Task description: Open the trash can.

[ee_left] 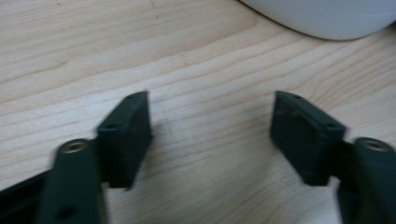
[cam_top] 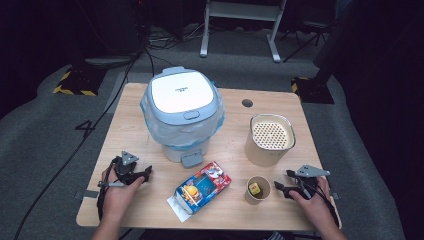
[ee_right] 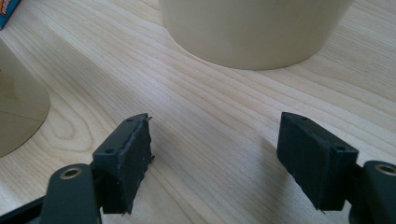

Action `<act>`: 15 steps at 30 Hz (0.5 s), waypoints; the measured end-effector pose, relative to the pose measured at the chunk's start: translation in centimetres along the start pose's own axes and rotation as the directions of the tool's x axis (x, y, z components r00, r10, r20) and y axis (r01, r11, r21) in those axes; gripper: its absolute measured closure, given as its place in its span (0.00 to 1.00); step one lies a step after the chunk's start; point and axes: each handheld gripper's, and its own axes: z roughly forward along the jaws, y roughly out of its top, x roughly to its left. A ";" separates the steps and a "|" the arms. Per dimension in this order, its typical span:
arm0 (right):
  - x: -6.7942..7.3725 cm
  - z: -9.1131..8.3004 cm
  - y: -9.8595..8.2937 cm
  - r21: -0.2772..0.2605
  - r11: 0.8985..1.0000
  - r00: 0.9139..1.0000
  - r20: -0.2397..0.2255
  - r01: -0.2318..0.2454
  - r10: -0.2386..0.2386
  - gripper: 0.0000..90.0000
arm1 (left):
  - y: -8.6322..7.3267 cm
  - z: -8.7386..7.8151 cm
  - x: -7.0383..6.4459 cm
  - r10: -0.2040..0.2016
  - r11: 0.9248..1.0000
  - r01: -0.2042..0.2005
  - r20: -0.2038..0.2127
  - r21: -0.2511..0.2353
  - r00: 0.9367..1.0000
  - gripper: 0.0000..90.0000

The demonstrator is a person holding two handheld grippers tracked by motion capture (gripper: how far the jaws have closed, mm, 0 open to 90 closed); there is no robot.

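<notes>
Forearms enter from the near edge of the wooden bench [cam_top: 150, 125], each hand resting a gripper on the wood. Fingers [ee_left: 126, 140] of the left gripper [cam_top: 142, 175] stand wide apart with nothing but bare grain between them; just beyond their tips curves the white base of a pedal bin [cam_top: 182, 112], lid down, a pale blue liner bunched under its rim. Fingers [ee_right: 128, 158] of the right gripper [cam_top: 280, 187] are likewise spread wide and empty. Just off their left tip stands a small paper cup [cam_top: 258, 190] with a yellow scrap [cam_top: 255, 189] inside; ahead of them rises a taller beige tub [cam_top: 270, 140] capped with a perforated insert.

Between the two grippers, well apart from either, lies a colourful snack box [cam_top: 202, 187] on its side with one end flap open. Nothing is held, so the work appears to be at its very start, likely clearing litter into the bin. The paper cup is nearest the right fingers and looks the probable first pick: a short swing left, then closing on the rim or wall gently enough not to crush it. The bin's closed lid stands in the way of any drop; its grey pedal [cam_top: 192, 160], facing the person, would probably need pressing first. The snack box sits close to the cup and could be nudged.
</notes>
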 end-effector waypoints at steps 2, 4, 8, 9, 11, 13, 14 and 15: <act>0.0 0.0 0.0 0.000 1.000 1.000 0.000 0.000 0.000 0.29 | 0.0 0.0 0.2 0.002 1.000 -0.002 0.004 -0.004 1.000 0.41; 0.0 0.0 0.0 0.000 1.000 1.000 0.003 0.001 -0.001 0.29 | 0.0 0.0 0.4 0.012 1.000 -0.012 0.014 -0.006 1.000 0.45; 0.0 0.0 0.0 0.001 1.000 1.000 0.005 -0.002 0.002 0.28 | 0.4 0.0 0.5 0.017 1.000 -0.017 0.038 0.003 0.999 0.50; 0.0 0.0 0.0 0.001 1.000 1.000 0.005 -0.001 0.001 0.28 | 0.5 -0.1 0.6 0.009 1.000 -0.010 0.052 0.010 0.999 0.52; 0.0 0.0 0.0 0.001 1.000 1.000 0.004 -0.003 0.003 0.28 | 0.6 -0.3 0.5 0.007 1.000 -0.007 0.071 0.005 0.997 0.54; 0.0 0.0 0.0 0.001 1.000 1.000 0.004 -0.003 0.003 0.28 | 0.8 -0.7 0.6 0.013 1.000 -0.012 0.104 -0.005 0.994 0.56; 0.0 0.0 0.0 0.002 1.000 1.000 0.005 -0.002 0.002 0.28 | 0.9 -0.9 0.5 0.024 1.000 -0.023 0.116 -0.008 0.993 0.56; 0.0 0.0 0.0 0.001 1.000 1.000 0.004 -0.003 0.003 0.28 | 0.9 -1.1 0.5 0.032 0.999 -0.031 0.123 -0.013 0.992 0.56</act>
